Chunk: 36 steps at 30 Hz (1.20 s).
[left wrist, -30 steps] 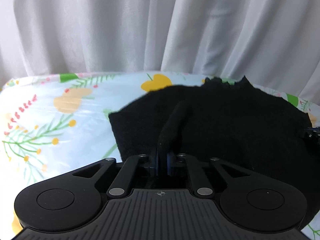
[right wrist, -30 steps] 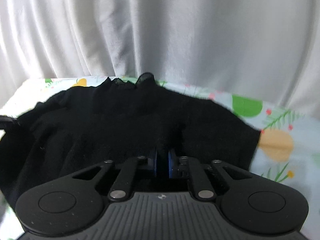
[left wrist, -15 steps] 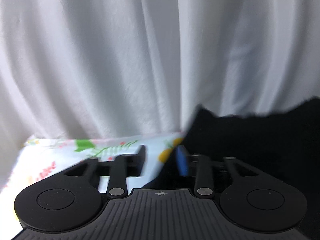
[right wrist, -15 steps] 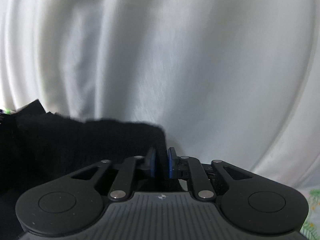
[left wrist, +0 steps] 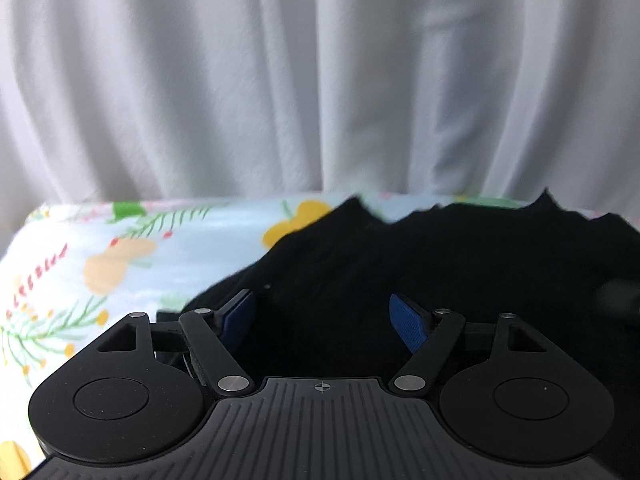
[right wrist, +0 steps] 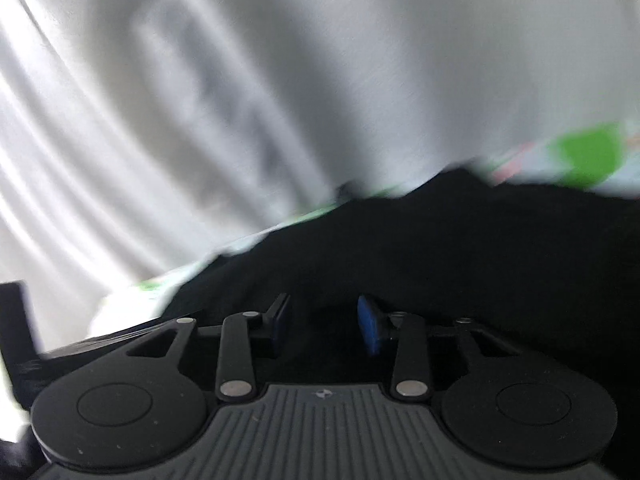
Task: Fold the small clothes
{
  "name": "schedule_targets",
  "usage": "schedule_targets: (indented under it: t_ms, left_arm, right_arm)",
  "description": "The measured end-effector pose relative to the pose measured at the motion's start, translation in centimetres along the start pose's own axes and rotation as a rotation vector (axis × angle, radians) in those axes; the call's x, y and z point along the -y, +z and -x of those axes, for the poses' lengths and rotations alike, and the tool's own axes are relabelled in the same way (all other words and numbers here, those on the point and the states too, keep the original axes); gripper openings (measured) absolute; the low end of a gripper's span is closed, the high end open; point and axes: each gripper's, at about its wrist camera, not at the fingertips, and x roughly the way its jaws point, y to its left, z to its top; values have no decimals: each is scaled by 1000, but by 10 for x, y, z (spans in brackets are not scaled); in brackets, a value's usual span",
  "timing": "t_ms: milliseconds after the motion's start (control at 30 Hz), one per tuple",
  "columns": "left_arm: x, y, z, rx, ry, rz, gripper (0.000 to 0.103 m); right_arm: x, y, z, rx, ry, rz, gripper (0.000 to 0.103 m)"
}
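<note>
Black garment (left wrist: 420, 280) lies bunched on floral cloth (left wrist: 120, 260); left gripper (left wrist: 322, 320) and right gripper (right wrist: 322, 322) jaws opening, pinching nothing; folds likely remain.

Black garment (left wrist: 460, 280) cut off at right edge; floral cloth (right wrist: 588, 152) motion-blurred.

Both wrist views look forward, low and close — sharing the black garment (left wrist: 440, 272).
</note>
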Motion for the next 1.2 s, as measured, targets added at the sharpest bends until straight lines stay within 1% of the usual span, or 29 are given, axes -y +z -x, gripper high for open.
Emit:
schedule_targets:
  t_ms: [67, 100, 133, 167, 233, 300, 367, 467, 500, 567, 633, 700, 733, 833, 900, 933, 1000, 1033, 1100, 1200]
  left_arm:
    - [-5, -2, 3, 7, -14, 19, 80]
    - [-5, -3, 3, 0, -11, 12, 81]
    - [-5, -4, 3, -3, -10, 2, 81]
    - [-4, -5, 3, -5, -7, -9, 81]
    - [-3, -6, 4, -5, 0, -26, 81]
    - [-2, -7, 8, -10, 1, -38, 82]
    - [-4, -8, 10, -12, 0, -49, 82]
    - [-6, -12, 13, -7, 32, -78, 89]
    - [-8, -13, 14, -8, 44, -86, 90]
    - [-17, -15, 16, -15, 59, -73, 90]
    - [-32, -17, 20, -23, 79, -39, 92]
    - [-49, -21, 27, -17, 90, -5, 93]
    - [-56, -23, 31, -13, 92, 1, 94]
    - [-74, -30, 44, -15, 123, -16, 94]
    - [-82, -36, 53, -29, 166, -57, 94]
    - [-87, -40, 59, -38, 176, -67, 94]
    - [-98, -47, 77, -36, 153, -40, 92]
    - [-103, -51, 86, -41, 131, -18, 92]
    - [-112, -59, 104, -54, 63, 50, 92]
    - [-117, -68, 119, -94, -56, 147, 92]
  right_arm:
    - [18, 8, 9, 48, -119, 41, 36]
    - [29, 11, 13, 62, -155, 36, 36]
    - [37, 9, 19, 76, -151, 15, 36]
    - [42, 10, 22, 80, -167, -6, 36]
    - [36, 10, 20, 82, -217, 54, 36]
    - [19, 4, 15, 74, -271, 164, 37]
    - [6, 1, 11, 65, -311, 259, 42]
    - [-1, 0, 7, 54, -363, 344, 42]
    - [-4, -1, 6, 50, -375, 369, 42]
    - [-4, -2, 12, 45, -402, 401, 42]
    - [-6, -2, 16, 38, -443, 421, 42]
    - [-7, -4, 23, 33, -499, 427, 42]
    - [-7, -4, 28, 30, -511, 431, 46]
    - [-13, -9, 48, 22, -574, 453, 51]
    - [-18, -14, 65, 28, -594, 459, 52]
    - [-19, -16, 74, 32, -590, 442, 52]
    - [-19, -22, 98, 28, -523, 371, 52]
    - [-19, -26, 109, 24, -492, 337, 52]
    - [-21, -38, 130, 17, -434, 282, 52]
    - [-29, -58, 150, 9, -395, 234, 52]
